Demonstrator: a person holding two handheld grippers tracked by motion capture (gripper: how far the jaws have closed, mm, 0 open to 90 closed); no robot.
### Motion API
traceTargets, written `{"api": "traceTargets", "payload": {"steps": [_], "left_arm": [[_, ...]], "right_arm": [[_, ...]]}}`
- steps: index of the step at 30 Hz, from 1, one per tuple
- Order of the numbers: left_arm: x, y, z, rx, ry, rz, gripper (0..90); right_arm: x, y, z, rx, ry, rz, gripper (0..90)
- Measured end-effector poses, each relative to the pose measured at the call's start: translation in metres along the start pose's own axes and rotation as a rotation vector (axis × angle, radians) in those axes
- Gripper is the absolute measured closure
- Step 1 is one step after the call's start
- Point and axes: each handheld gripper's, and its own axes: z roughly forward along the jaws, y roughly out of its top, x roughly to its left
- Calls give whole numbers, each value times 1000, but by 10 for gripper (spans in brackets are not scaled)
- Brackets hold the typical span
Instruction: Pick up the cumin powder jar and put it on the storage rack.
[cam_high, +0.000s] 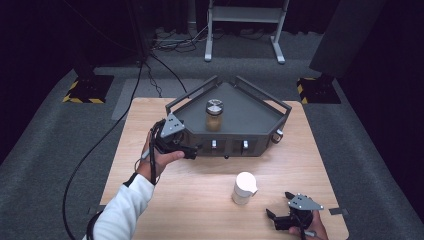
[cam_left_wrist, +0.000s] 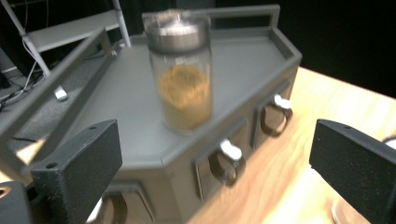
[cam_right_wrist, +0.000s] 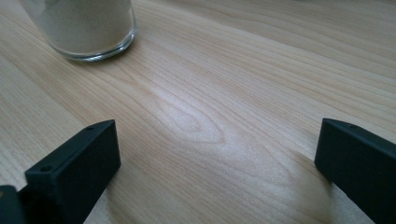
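With both sets of fingers (cam_left_wrist: 84, 163) apart and empty, the spice jar (cam_high: 214, 115) sits on the cabinet (cam_high: 250, 107), white jar (cam_high: 244, 188) just before it untouched.

The table (cam_high: 190, 200) is pale, smooth wood grain, the grey cabinet (cam_left_wrist: 140, 107) matt, and its glass jar (cam_left_wrist: 183, 84) glossy with a metal lid.

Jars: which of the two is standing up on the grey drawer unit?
The clear glass jar with the metal lid and brown powder stands on the grey drawer unit. The white-filled glass jar with the white lid stands on the wooden table.
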Motion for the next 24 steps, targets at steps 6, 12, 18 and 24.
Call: {"api": "traceTargets", "payload": {"steps": [6,12,18,24], "left_arm": [[-11,-25,-8,15,2,13,23],[-19,-50,-16,23,-20,1,23],[-28,-79,-27,15,-16,-26,23],[-36,-101,-31,45,-19,-36,23]], "right_arm": [[0,0,0,0,0,0,0],[0,0,0,0,0,0,0],[0,0,0,0,0,0,0],[0,0,0,0,0,0,0]]}}
